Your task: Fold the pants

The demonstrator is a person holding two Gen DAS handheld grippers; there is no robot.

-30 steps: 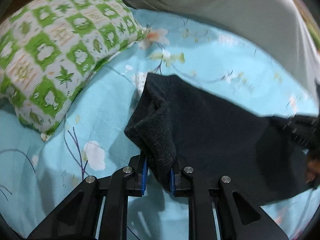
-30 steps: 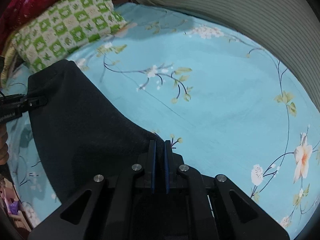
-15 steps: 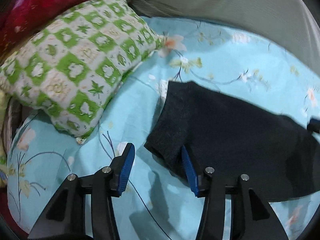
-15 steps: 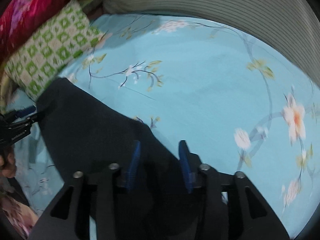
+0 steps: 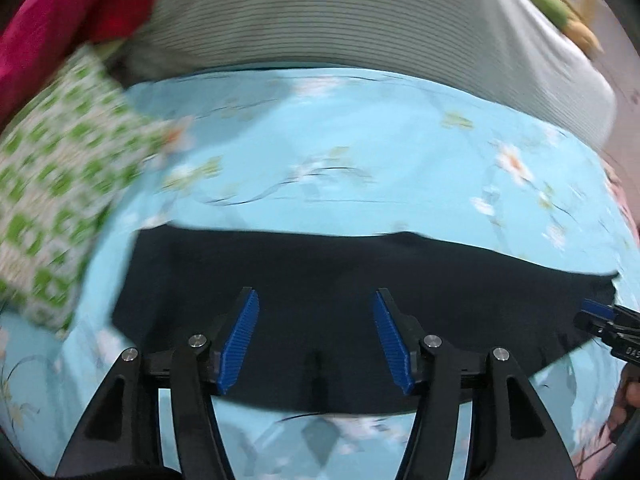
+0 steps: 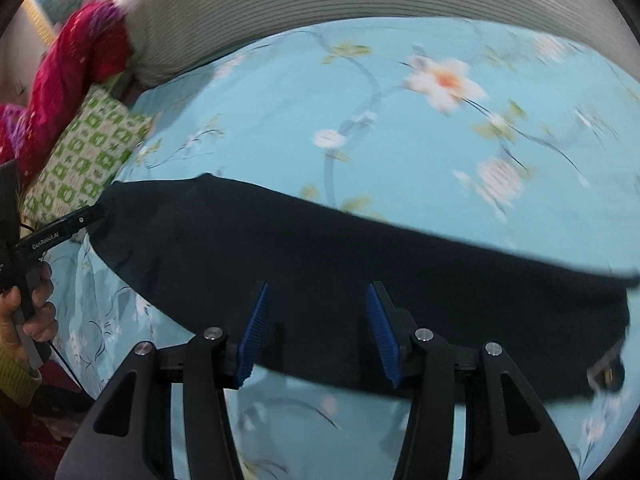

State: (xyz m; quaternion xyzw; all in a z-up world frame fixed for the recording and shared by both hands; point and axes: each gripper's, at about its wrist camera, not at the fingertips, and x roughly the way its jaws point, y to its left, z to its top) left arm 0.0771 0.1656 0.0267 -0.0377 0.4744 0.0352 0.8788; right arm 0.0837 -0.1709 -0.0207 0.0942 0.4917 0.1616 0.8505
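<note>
The dark pants [image 5: 328, 280] lie flat as a long band across the blue floral sheet [image 5: 360, 140]. My left gripper [image 5: 315, 294] hovers over the band's near edge. Its jaws are opening, and the blue pads [image 5: 240, 340] grip nothing. The right wrist view shows the same pants [image 6: 320, 248] under my right gripper [image 6: 317, 288]. Its jaws are opening too, with no cloth pinched. The left gripper [image 6: 94, 214] sits by the pants' left end, held by a hand [image 6: 36, 312]. The right gripper [image 5: 592, 314] shows at the pants' right end.
A green and white checked pillow [image 5: 52, 184] lies on the sheet left of the pants. Behind it are a red blanket [image 5: 60, 12] and a grey striped quilt [image 5: 360, 24] along the far side. A sheet [image 6: 400, 120] stretches beyond the pants.
Both grippers let go of the pants' corners and opened. They drew back and swung sideways. The lifted corner now lies flat on the sheet.
</note>
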